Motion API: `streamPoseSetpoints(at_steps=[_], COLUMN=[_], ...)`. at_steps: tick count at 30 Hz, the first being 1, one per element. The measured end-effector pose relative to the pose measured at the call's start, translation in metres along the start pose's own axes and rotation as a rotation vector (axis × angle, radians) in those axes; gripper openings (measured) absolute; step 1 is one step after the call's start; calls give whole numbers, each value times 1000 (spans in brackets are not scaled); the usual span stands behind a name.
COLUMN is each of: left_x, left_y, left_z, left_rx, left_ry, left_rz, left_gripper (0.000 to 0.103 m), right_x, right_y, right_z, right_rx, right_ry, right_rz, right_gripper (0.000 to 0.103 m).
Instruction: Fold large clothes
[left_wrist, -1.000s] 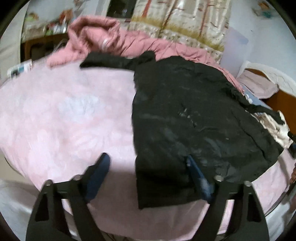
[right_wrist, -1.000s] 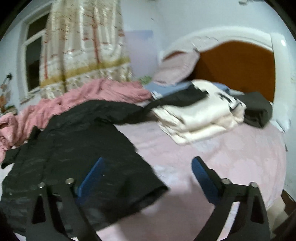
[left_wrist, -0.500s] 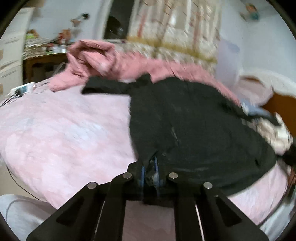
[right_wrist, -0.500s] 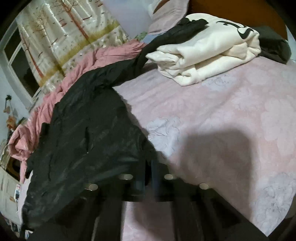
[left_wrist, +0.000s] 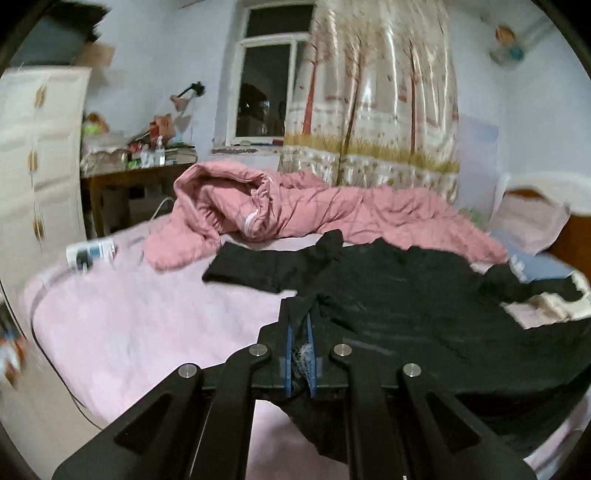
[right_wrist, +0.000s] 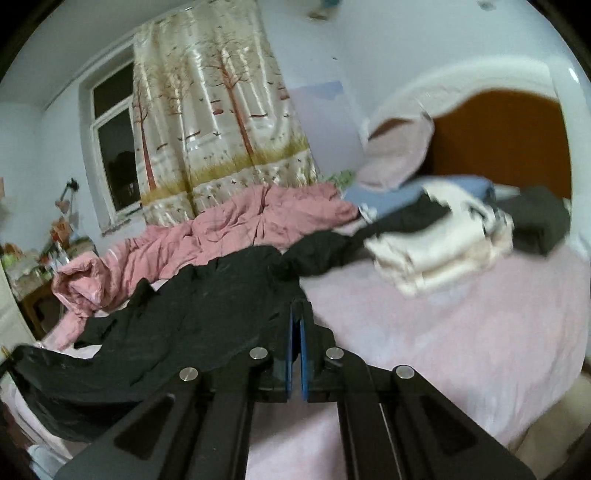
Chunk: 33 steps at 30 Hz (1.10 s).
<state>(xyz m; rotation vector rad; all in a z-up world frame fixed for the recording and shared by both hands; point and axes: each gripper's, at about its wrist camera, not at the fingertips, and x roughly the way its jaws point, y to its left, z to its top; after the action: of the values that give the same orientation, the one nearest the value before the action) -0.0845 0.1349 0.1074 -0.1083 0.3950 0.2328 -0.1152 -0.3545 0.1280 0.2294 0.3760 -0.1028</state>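
while both claws pinch it – black garment (left_wrist: 424, 295) lifts.

A matt black cloth jacket (left_wrist: 424, 291) lies on a soft, fuzzy pale-pink bed cover (left_wrist: 129, 325), beside a crinkled pink quilted cloth duvet (left_wrist: 295, 210). A glossy satin curtain printed with trees (left_wrist: 376, 92) shines behind. Each matt black plastic hand-held gripper (left_wrist: 300, 325) carries bright metal screws and smooth blue pads (right_wrist: 303, 354).
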Motion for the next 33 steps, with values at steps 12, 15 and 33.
streamPoseSetpoints(at_steps=[12,15,33], left_x=[231,238,195], left_y=[-33,-31,-80], left_z=[-37,-48,-41], left_rx=[95,73,261], left_ry=[453,438,353], left_rz=[58,49,-132], left_gripper=[13,15,97], right_x=[240,251,173], right_y=[34,33,93], right_z=[-24,-24,-28], right_rx=[-132,-122,-250], right_ry=[331,340,390], right_rz=[-220,-209,249], right_gripper=[3,4,87])
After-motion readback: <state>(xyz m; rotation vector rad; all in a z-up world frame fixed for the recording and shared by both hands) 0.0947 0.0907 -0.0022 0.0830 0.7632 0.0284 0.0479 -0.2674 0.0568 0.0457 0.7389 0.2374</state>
